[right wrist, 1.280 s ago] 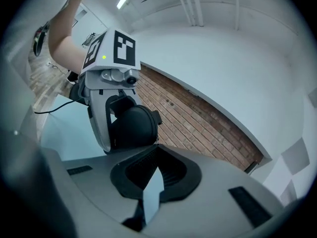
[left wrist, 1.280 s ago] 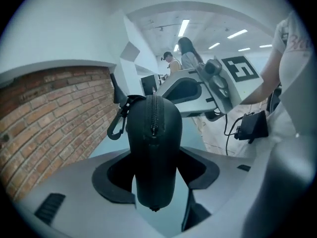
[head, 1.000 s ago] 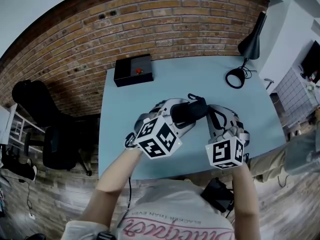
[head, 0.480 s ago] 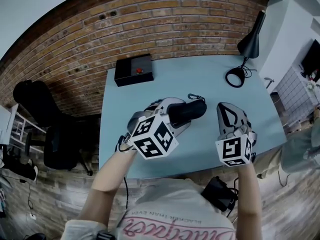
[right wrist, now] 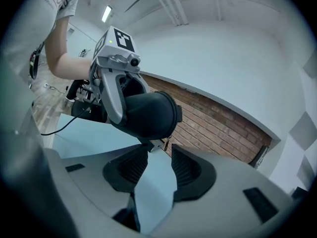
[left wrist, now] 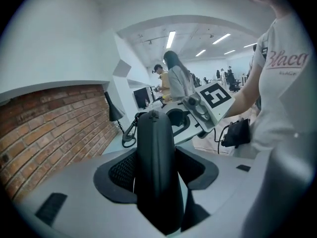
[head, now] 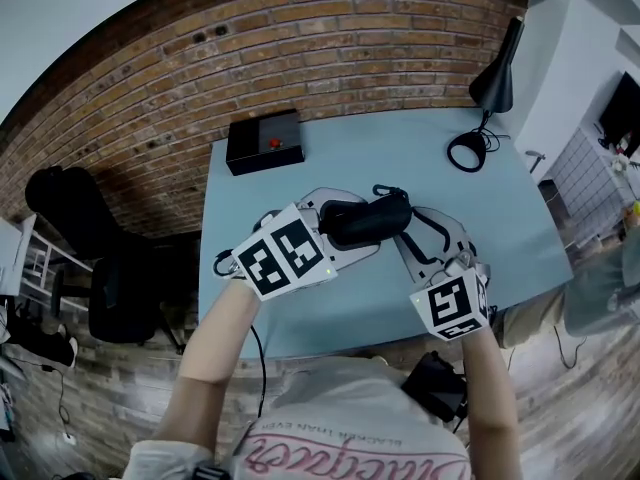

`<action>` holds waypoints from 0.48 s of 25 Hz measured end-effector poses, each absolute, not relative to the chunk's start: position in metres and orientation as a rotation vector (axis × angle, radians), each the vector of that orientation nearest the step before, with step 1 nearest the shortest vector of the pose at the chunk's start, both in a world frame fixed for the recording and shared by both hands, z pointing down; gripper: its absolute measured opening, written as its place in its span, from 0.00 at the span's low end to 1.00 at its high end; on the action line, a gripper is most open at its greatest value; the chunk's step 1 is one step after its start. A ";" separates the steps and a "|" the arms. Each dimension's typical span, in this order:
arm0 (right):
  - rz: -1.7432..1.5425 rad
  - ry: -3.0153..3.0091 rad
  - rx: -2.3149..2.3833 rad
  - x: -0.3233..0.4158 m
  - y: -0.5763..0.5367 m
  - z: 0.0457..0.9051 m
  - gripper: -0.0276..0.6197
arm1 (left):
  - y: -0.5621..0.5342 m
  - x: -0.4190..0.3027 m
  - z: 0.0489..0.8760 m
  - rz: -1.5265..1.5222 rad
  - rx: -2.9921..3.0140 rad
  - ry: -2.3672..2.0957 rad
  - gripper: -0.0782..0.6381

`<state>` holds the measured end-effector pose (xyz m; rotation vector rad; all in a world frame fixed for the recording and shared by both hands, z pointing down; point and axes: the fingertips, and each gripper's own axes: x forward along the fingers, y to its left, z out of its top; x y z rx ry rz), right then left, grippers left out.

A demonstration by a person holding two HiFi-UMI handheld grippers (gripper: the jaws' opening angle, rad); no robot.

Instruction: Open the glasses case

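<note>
A black zip-up glasses case [head: 365,220] hangs above the blue table [head: 400,153]. My left gripper [head: 345,226] is shut on it. In the left gripper view the case [left wrist: 156,162] stands on edge, pressed between both pads of my left gripper [left wrist: 157,171]. My right gripper [head: 412,230] sits at the case's right end, and its jaws are opening. In the right gripper view the case's rounded end [right wrist: 146,115] and its small zip pull [right wrist: 157,144] hang just past the tips of my right gripper [right wrist: 154,165]. Nothing lies between the right pads.
A black box with a red button [head: 265,140] sits at the table's far left. A black desk lamp [head: 488,93] stands at the far right corner. A brick wall runs behind the table, and an office chair [head: 90,258] stands to the left.
The right gripper, shut at the case's end a second ago, pulled away to the right, then came back to that end with its jaws apart. The left gripper rolled and rose slightly with the case.
</note>
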<state>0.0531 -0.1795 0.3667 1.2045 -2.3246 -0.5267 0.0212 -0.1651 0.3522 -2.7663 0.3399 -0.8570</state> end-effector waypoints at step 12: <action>-0.685 -2.207 1.274 0.055 -0.187 0.371 0.07 | -0.166 0.008 0.359 -1.064 -2.812 0.127 0.45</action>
